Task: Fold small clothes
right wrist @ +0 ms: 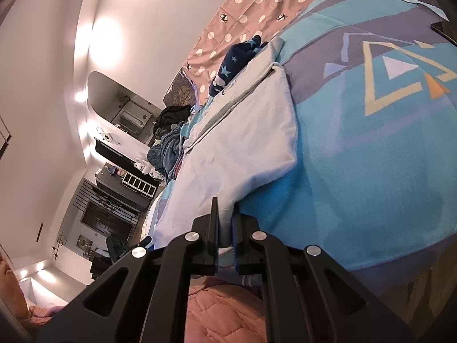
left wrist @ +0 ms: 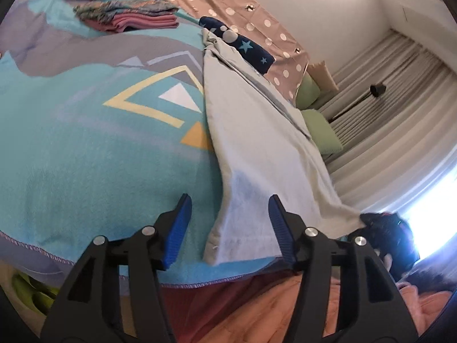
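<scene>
A pale blue-white garment (left wrist: 257,148) lies stretched out on the turquoise patterned blanket (left wrist: 85,148). My left gripper (left wrist: 230,203) is open, its blue pads on either side of the garment's near corner, above it. In the right wrist view the same garment (right wrist: 234,143) lies flat, and my right gripper (right wrist: 225,208) is shut on its near corner. That gripper also shows in the left wrist view (left wrist: 380,225) as a dark shape holding the garment's right corner.
A stack of folded clothes (left wrist: 134,17) sits at the blanket's far end. A navy star-print cloth (left wrist: 245,45) lies beside the garment on a pink dotted sheet (left wrist: 257,23). Green pillows (left wrist: 320,131) and curtains are at right. An orange quilt (left wrist: 257,300) lies below.
</scene>
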The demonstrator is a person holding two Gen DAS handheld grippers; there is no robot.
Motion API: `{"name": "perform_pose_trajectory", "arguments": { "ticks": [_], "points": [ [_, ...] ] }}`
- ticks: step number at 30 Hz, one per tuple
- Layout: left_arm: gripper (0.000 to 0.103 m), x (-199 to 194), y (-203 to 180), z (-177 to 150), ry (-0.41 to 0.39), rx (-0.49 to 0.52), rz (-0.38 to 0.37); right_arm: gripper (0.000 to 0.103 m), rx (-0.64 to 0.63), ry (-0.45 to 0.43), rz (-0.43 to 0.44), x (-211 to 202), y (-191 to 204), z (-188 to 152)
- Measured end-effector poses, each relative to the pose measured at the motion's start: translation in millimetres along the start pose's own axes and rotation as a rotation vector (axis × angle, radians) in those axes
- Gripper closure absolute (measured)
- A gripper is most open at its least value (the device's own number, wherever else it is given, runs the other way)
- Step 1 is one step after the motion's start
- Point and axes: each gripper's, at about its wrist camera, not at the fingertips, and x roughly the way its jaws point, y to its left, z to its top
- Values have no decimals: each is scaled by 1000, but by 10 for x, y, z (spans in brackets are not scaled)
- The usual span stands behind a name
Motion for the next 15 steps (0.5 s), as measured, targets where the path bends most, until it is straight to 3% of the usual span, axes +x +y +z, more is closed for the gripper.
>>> {"name": "perform_pose_trajectory", "arguments": {
  "ticks": [1,2,4,11,15],
  "points": [
    [80,15,-11,9,6,3,-8,96,-6,2,2,9,20,14],
    [99,44,-35,27,38,-10,-58,96,-10,3,4,14,31,19],
    [101,-21,-111,83,8,-18,-98,96,-16,0,9,34,85,60],
    [101,-441,-508,570,-224,53,-250,96,-90,-72,68,-41,398,327],
    [101,-400,-486,784,-268,1,-285,96,-120,-127,114,-71,533,508]
  ]
}}
